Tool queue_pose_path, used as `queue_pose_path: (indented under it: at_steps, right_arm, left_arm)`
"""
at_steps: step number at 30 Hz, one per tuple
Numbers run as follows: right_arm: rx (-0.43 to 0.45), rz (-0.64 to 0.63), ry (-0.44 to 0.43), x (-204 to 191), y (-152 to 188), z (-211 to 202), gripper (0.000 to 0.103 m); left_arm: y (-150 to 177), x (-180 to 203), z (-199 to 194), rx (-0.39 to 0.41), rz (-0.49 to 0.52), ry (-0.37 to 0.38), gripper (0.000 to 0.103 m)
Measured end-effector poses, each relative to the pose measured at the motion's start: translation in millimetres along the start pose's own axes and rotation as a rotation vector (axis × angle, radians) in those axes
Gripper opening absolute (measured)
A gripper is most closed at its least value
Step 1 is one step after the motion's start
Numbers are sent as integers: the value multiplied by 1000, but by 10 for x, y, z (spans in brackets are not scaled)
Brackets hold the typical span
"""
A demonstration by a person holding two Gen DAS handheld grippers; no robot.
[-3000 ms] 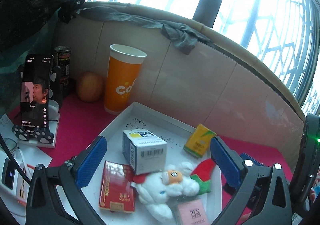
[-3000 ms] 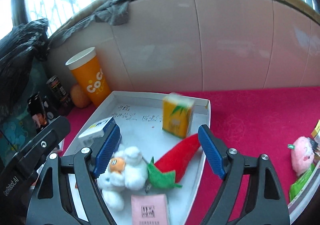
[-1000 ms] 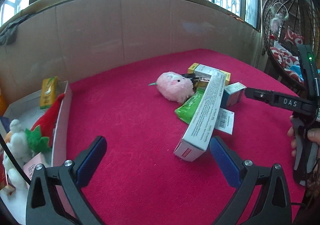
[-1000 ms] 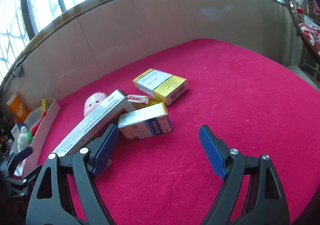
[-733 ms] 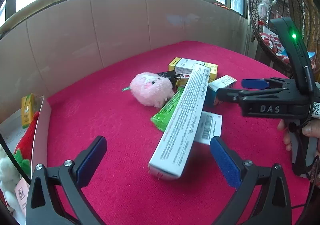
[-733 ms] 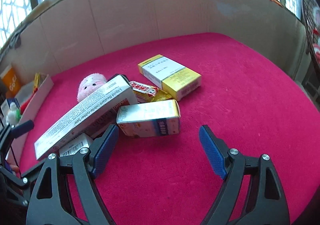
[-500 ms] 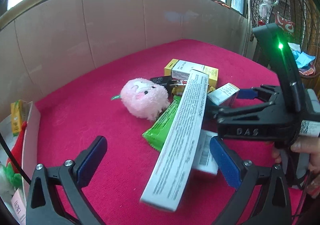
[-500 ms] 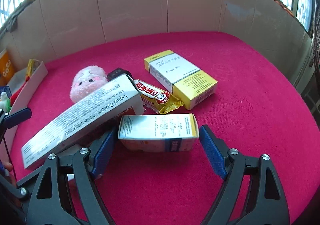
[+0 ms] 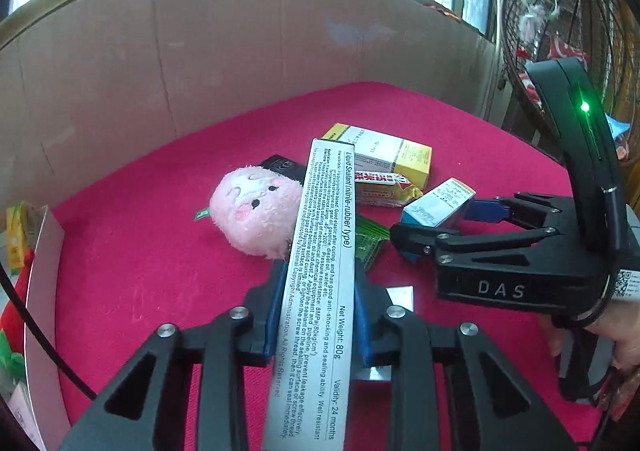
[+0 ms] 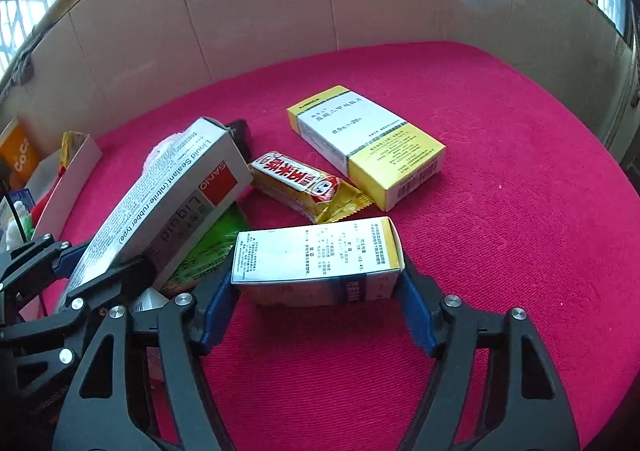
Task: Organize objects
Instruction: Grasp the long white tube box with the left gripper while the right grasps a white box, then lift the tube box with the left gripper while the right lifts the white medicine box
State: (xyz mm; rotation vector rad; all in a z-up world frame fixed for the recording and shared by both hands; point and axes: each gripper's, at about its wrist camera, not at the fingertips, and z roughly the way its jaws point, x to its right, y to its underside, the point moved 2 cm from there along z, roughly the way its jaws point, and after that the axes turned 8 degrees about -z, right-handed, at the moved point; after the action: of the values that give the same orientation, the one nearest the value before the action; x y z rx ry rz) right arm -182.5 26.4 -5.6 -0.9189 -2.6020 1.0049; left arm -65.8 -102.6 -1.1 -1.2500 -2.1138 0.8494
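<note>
A pile of objects lies on the red cloth. My left gripper (image 9: 320, 311) is shut on a long grey sealant box (image 9: 324, 251), whose far end rests over the pile beside a pink plush toy (image 9: 256, 211). The sealant box (image 10: 168, 203) is also in the right wrist view. My right gripper (image 10: 316, 303) is closing on a small white and blue box (image 10: 316, 255), and its blue pads touch both short ends. From the left wrist view, the right gripper (image 9: 440, 223) holds that small box (image 9: 438, 203) at the right.
A yellow and white medicine box (image 10: 368, 143), a snack bar wrapper (image 10: 304, 183) and a green packet (image 10: 212, 247) lie in the pile. A white tray (image 9: 40, 291) with toys stands at the left. A cardboard wall (image 9: 240, 71) rings the cloth. A hand (image 9: 600, 331) grips the right tool.
Both grippers came from the tray over to the pile. The left jaws have shut on the sealant box. The right jaws have narrowed onto the small box.
</note>
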Motion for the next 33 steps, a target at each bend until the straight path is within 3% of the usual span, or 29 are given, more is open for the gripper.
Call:
queue_pose_path:
  at_steps: [7,11,20,28,33]
  right_arm:
    - [70,15,37,5,29,-155,72]
    - [144,3,100,-44,51,-327,72]
    - [300,-12,181,-96,104,-628,72]
    - [367,-48,226,-188,95,-696,72]
    - [386,-36,225,-195,124,-747,72]
  left_arm:
    - [129,-137,-278,83,-60,-36,29]
    - [196,-223,-467,147,-99,-48,28]
    - [433,-271,-937,285,-73,-78,27]
    - [564,-480,-1220,333,-148,-131,27]
    - [625,-551,-1305,351,-141,-149,27]
